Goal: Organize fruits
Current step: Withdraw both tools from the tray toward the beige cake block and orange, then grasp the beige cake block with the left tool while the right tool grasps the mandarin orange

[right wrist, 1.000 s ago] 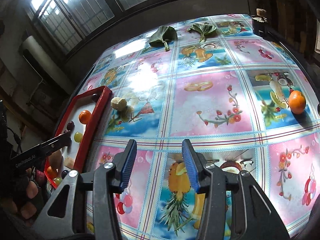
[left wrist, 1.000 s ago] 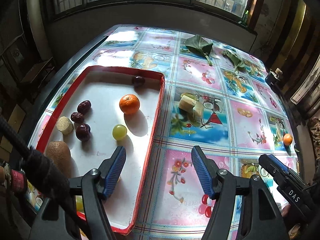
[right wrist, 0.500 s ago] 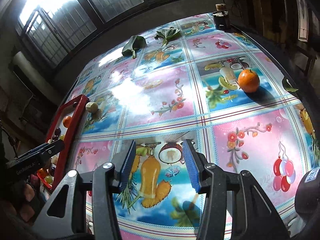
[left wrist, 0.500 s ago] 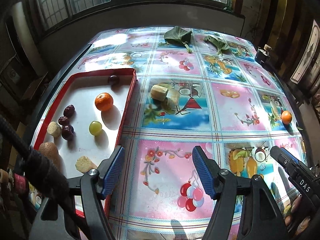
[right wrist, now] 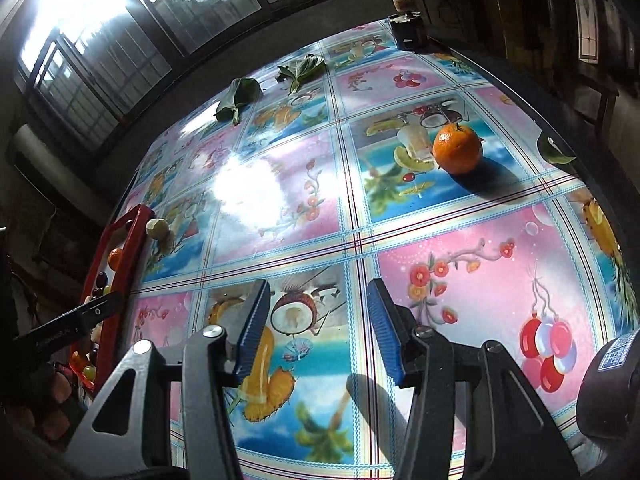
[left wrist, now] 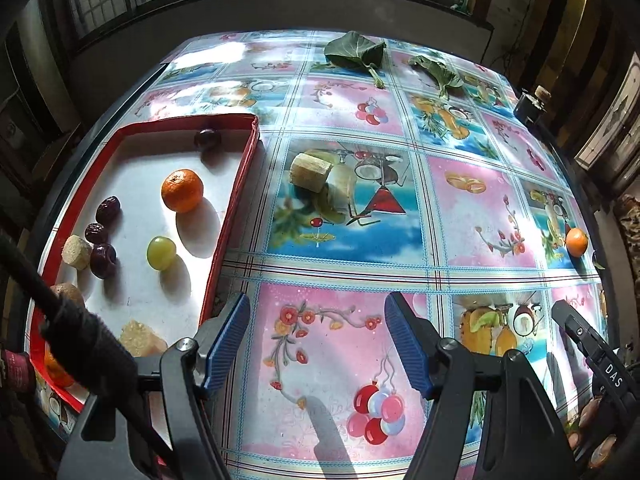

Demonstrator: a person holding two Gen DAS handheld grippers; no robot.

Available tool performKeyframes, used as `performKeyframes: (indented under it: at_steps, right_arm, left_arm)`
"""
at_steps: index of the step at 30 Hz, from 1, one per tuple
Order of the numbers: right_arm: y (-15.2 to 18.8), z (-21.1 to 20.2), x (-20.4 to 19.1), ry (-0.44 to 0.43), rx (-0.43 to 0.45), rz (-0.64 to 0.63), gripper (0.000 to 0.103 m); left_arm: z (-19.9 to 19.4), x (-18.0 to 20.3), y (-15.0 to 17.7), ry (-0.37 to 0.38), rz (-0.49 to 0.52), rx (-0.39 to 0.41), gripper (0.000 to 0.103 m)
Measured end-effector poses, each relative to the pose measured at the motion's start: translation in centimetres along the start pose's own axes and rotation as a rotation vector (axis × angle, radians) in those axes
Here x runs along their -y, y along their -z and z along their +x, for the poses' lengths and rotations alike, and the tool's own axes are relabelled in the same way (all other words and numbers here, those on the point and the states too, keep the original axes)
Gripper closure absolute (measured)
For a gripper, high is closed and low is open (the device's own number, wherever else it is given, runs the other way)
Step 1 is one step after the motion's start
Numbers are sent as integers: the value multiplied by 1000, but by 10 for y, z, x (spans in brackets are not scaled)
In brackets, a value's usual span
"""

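Across the lower middle of both wrist views, printed tablecloth is seen through spread jaws: the left gripper is released and empty, and the right gripper is likewise parted with nothing between its pads. Since a second ago the left view has been carried off the red tray onto bare cloth, and the loose orange has been brought larger in the right view's upper right; a reach for it is judged to be under way. At left of the left view the tray is seen holding an orange, a green grape and dark fruits, with a pale cut piece lying just outside its rim. Open cloth is left between right gripper and orange; the table edge runs close beyond it.
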State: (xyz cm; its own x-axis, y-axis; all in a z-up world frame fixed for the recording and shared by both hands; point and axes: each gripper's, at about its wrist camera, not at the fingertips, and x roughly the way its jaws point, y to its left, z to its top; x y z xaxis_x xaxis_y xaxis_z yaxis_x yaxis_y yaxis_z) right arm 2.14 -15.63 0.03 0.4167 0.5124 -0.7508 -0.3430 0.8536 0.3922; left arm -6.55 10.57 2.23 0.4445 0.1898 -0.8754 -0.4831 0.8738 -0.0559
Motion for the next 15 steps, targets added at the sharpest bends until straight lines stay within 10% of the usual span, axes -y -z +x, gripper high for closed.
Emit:
performKeyframes:
  at_steps: [15]
  right_arm:
    - [-48, 14, 47, 253, 83, 121, 44]
  left_arm:
    - [55, -6, -50, 28, -25, -54, 33]
